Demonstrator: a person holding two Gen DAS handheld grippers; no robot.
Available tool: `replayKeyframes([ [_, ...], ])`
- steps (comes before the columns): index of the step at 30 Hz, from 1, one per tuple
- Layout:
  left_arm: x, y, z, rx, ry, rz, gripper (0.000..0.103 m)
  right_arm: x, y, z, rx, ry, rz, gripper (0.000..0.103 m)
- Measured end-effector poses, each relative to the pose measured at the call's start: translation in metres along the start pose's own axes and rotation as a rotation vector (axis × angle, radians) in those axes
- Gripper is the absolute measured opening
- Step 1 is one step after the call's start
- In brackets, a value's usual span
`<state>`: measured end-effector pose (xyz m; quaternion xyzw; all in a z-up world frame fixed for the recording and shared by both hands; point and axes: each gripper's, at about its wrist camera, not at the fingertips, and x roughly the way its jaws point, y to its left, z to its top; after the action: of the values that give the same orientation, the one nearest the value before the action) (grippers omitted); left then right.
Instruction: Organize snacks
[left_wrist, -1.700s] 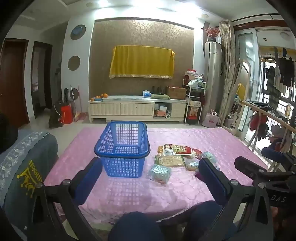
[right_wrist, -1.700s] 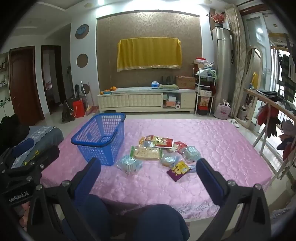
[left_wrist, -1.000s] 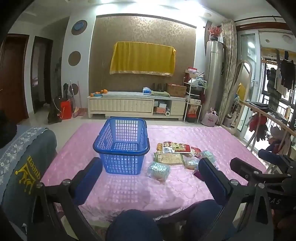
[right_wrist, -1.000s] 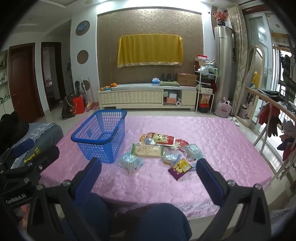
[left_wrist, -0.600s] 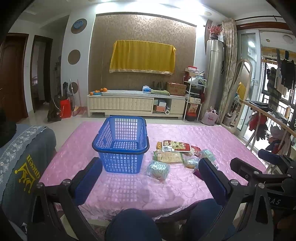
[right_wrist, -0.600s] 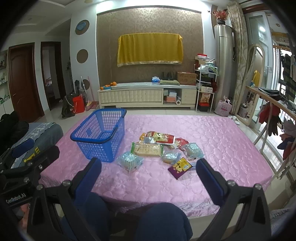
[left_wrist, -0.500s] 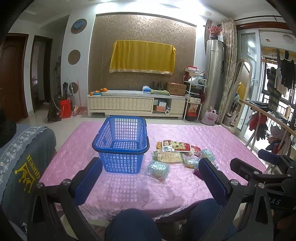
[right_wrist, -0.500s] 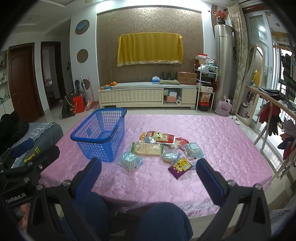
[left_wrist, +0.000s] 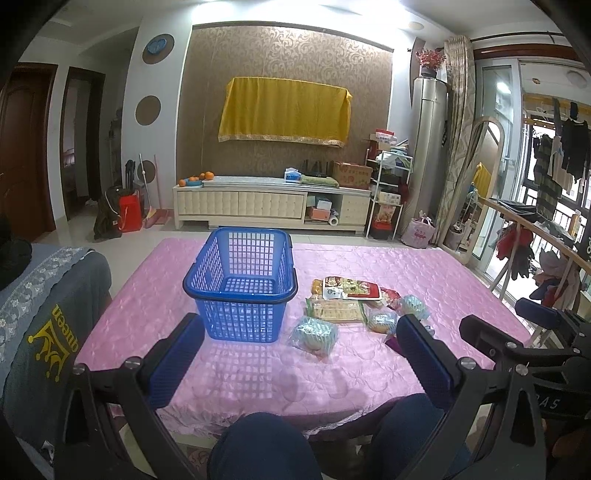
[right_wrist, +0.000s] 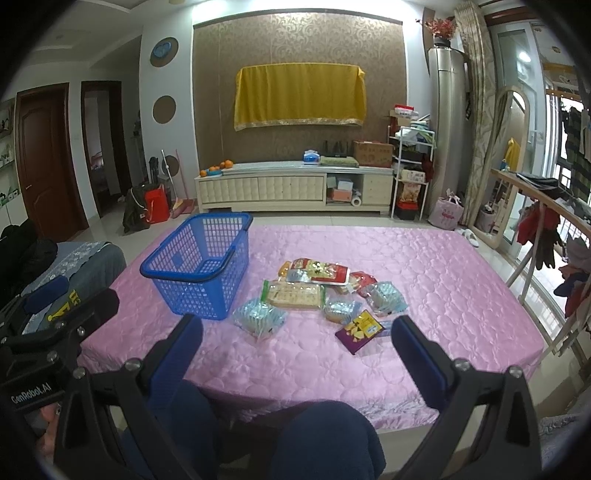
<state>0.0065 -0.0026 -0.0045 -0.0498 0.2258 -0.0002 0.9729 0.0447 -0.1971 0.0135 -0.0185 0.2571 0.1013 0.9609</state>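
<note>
An empty blue plastic basket (left_wrist: 241, 284) (right_wrist: 201, 266) stands on a pink quilted table (left_wrist: 406, 266) (right_wrist: 443, 266). To its right lie several snack packs: a red and yellow tray pack (left_wrist: 349, 288) (right_wrist: 317, 270), a clear cracker pack (left_wrist: 335, 309) (right_wrist: 293, 293), pale blue wrapped cakes (left_wrist: 314, 334) (right_wrist: 258, 317) and a purple packet (right_wrist: 360, 329). My left gripper (left_wrist: 299, 354) stands open at the table's near edge, nothing between its fingers. My right gripper (right_wrist: 295, 349) is open too, held back from the snacks.
A person's knees in dark blue trousers (left_wrist: 266, 446) (right_wrist: 325, 439) sit below the near table edge. A chair draped with grey clothing (left_wrist: 40, 325) stands at the left. A TV cabinet (left_wrist: 271, 208) lines the far wall, and a drying rail with clothes (left_wrist: 535, 236) runs along the right.
Both views have shifted slightly; the table and basket sit a little lower and nearer in frame. Basket and snacks have not moved. Both grippers stay open.
</note>
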Motion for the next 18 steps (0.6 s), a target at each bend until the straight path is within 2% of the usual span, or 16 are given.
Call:
replayKeyframes([
  [18,-0.0005,-0.0009,-0.0015,-0.004,0.005,-0.012,0.103,0.0010,0.0006,-0.0033,-0.002,0.008,-0.008,0.103],
])
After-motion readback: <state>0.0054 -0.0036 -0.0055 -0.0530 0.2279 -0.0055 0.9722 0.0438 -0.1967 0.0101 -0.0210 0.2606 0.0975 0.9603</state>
